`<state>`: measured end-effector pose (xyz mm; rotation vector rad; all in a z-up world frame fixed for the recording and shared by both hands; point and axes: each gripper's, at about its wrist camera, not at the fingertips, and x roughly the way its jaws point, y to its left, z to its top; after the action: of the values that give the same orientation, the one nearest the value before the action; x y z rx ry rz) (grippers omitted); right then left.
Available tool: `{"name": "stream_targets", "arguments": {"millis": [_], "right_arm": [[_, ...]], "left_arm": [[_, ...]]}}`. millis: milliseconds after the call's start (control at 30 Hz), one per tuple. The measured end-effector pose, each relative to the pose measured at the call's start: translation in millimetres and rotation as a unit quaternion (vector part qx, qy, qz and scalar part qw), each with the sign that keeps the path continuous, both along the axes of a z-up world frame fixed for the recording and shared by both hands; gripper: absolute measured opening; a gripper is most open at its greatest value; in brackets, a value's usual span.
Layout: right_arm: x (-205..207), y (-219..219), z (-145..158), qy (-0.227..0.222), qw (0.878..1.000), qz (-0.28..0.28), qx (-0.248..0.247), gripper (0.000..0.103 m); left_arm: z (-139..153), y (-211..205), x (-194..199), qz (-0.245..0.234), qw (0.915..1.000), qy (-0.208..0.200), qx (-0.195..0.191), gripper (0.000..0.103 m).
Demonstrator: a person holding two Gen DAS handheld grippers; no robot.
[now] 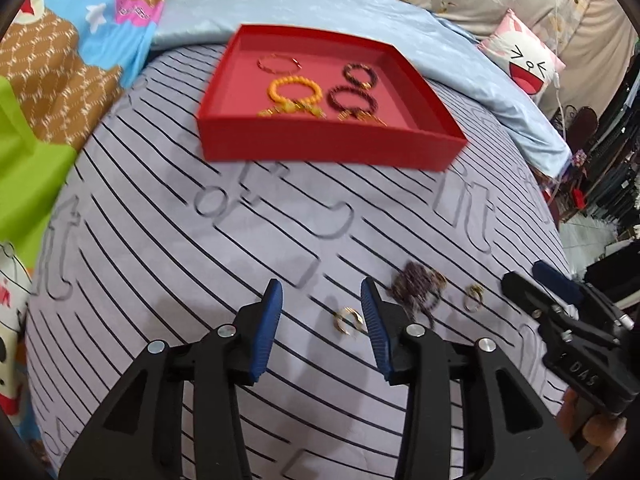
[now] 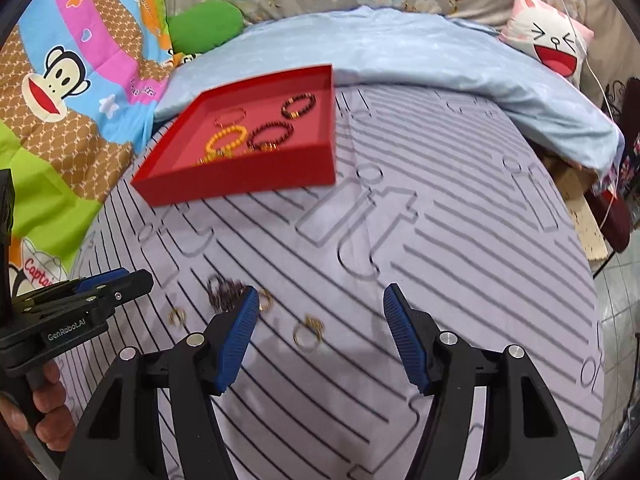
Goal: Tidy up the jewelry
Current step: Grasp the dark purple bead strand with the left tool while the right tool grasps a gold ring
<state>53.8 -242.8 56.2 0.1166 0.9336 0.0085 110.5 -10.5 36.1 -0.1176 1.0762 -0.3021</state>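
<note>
1. Left gripper [image 1: 322, 292]: fingers apart, empty, above gold ring [image 1: 349, 321] on striped bedspread [image 1: 200, 260].
2. Right gripper [image 2: 318, 294]: fingers wide apart, empty, near another gold ring [image 2: 307, 333].
3. Red tray [image 1: 320, 150]: holding orange beaded bracelet [image 1: 295, 90] and dark bracelets, farther back.

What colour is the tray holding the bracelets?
Red: the tray shows best in the left wrist view.

Black left tool [image 1: 322, 292], blue ribbed pads, silver screws; right tool [image 2: 318, 296] alike
</note>
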Motion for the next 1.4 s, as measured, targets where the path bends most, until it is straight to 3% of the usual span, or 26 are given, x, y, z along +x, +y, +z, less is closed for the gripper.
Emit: {"name": "stream_targets", "arguments": {"millis": [467, 700, 867, 1200, 1400], "right_arm": [[-17.6, -5.2, -16.1, 0.016, 1.000, -0.002, 0.005, 0.062], [-16.9, -6.4, -19.2, 0.020, 1.000, -0.003, 0.009, 0.062], [-15.8, -5.2, -21.2, 0.022, 1.000, 0.000, 0.011, 0.062], [-12.0, 0.5, -25.2, 0.026, 0.999, 0.009, 0.019, 0.054], [-7.9, 0.8, -27.7, 0.029, 0.999, 0.012, 0.031, 0.043]], "left_arm": [[-7.2, -47.3, -1.9, -0.049, 0.9988, 0.001, -0.006, 0.039], [-6.3, -59.6, 16.7, -0.055, 0.9977, 0.010, -0.037, 0.038], [-18.3, -58.9, 24.1, -0.060, 0.9961, 0.037, -0.053, 0.006], [-5.4, -37.9, 3.9, -0.055, 0.9969, 0.018, -0.054, 0.003], [13.5, -23.2, -19.9, -0.049, 0.9976, -0.007, -0.048, 0.003]]}}
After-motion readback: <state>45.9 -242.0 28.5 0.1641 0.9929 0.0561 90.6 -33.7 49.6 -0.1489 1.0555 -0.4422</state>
